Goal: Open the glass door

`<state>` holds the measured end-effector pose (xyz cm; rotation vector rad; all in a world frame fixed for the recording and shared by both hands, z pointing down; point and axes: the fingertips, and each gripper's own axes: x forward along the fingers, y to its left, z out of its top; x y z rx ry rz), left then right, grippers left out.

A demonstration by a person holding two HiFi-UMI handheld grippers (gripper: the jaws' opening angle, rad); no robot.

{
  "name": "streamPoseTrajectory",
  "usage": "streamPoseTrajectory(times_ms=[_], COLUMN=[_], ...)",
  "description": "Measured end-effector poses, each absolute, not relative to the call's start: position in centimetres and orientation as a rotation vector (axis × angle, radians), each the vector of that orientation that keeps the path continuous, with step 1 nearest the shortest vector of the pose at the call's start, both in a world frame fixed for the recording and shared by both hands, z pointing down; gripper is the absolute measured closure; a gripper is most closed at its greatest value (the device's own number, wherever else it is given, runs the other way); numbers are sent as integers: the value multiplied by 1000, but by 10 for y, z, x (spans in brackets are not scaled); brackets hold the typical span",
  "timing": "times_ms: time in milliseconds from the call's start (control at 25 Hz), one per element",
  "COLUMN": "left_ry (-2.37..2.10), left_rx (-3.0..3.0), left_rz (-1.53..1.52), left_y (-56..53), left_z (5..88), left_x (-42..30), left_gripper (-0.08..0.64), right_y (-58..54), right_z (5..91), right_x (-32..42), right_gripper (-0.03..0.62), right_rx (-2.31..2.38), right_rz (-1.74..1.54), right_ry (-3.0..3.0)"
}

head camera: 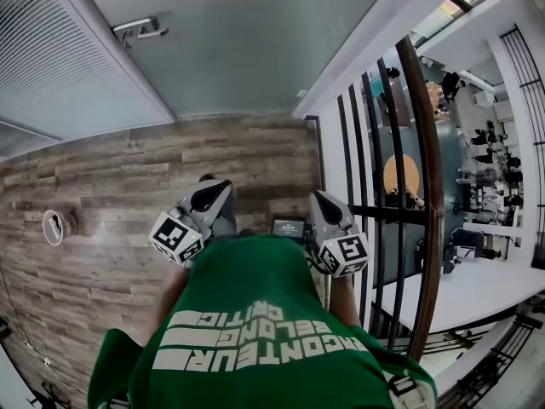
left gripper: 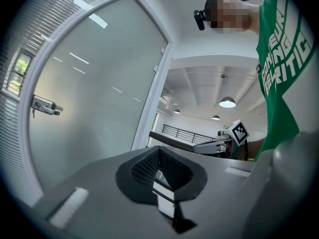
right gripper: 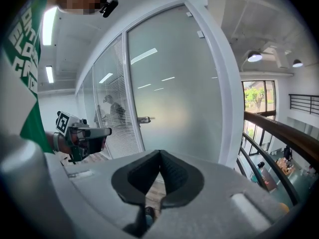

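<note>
Wood floor (head camera: 128,169) fronts the glass door (head camera: 238,49); well short of its handle (head camera: 139,30), we hold left gripper (head camera: 209,196) and right gripper (head camera: 327,204) closed, empty, unneeded yet.

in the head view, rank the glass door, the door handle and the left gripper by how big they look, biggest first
1. glass door: by far the largest.
2. left gripper: mid-sized, but it sits much nearer the camera, which flatters it.
3. door handle: smallest, a small metal lever at the door's left edge.
</note>
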<state>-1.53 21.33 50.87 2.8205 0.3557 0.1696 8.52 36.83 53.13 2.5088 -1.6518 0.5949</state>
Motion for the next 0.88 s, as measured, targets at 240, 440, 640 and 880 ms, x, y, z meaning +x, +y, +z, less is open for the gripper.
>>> streamPoseTrajectory(times_ms=[240, 440, 640, 880], left_ry=[346, 332, 298, 228], left_rx=[2820, 2823, 2823, 2831], left_rz=[159, 152, 153, 138], left_y=[165, 123, 72, 7], left_z=[496, 496, 493, 493], left_x=[13, 27, 39, 46], left_gripper=[545, 545, 545, 545], right_y=[319, 275, 219, 156], right_z=[523, 523, 519, 522], right_x=[112, 128, 144, 161], right_gripper=[600, 600, 598, 598], right_rx=[2511, 2493, 2454, 2417], right_rz=[591, 609, 604, 613], right_ry=[-1657, -1672, -1709, -1749])
